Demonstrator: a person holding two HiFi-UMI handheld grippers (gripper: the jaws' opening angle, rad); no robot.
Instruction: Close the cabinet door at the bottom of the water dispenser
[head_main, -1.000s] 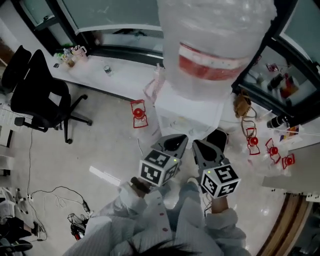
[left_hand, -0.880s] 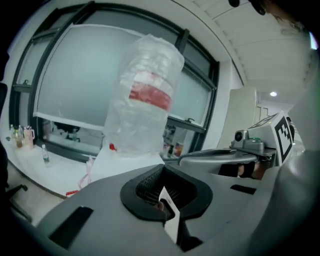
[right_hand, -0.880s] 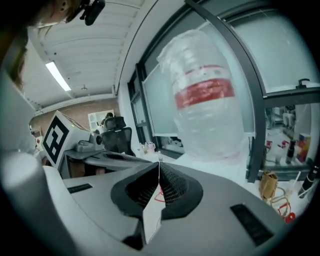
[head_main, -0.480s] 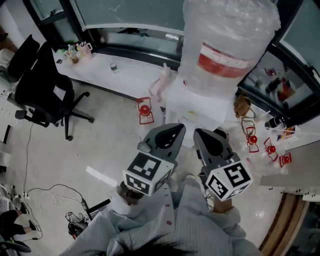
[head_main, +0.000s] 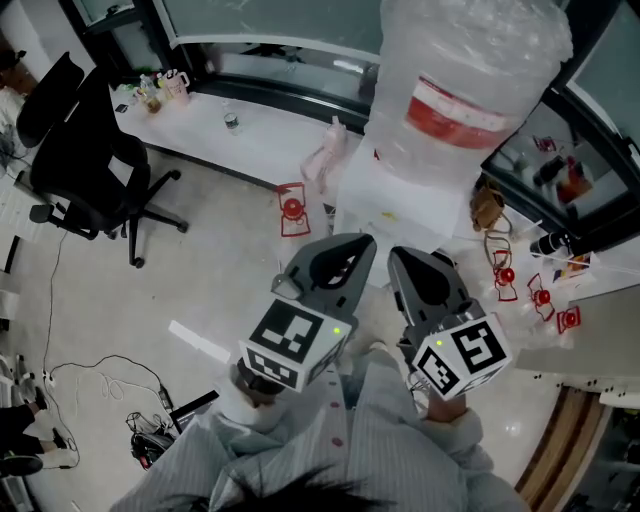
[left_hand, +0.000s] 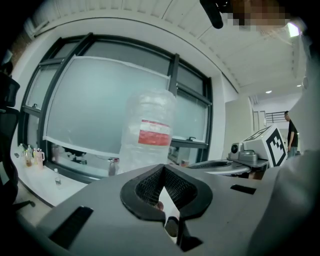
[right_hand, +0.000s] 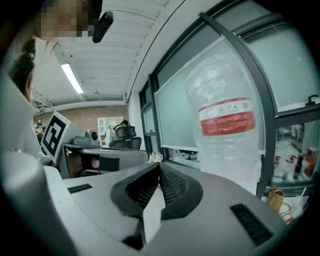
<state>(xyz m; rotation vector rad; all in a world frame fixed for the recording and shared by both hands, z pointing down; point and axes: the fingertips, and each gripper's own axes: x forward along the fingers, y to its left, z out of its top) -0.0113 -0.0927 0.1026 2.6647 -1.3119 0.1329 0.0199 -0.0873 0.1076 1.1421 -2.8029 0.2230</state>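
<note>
One black office chair (head_main: 85, 170) is seen at the upper left of the head view, beside a white counter (head_main: 250, 150) under the window (head_main: 270, 20). At lower centre the left gripper (head_main: 362, 248) is held with its jaws closed on nothing. Just right of it, the right gripper (head_main: 400, 258) is likewise closed and empty. Above them, right of centre, the water dispenser (head_main: 400, 205) is topped by its bottle (head_main: 470, 90); its bottom cabinet door cannot be made out.

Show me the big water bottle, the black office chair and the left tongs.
water bottle (head_main: 470, 50), head view, clear body above red label
office chair (head_main: 85, 175), head view, black seat
left tongs (left_hand: 163, 169), left gripper view, where closed tips meet
</note>
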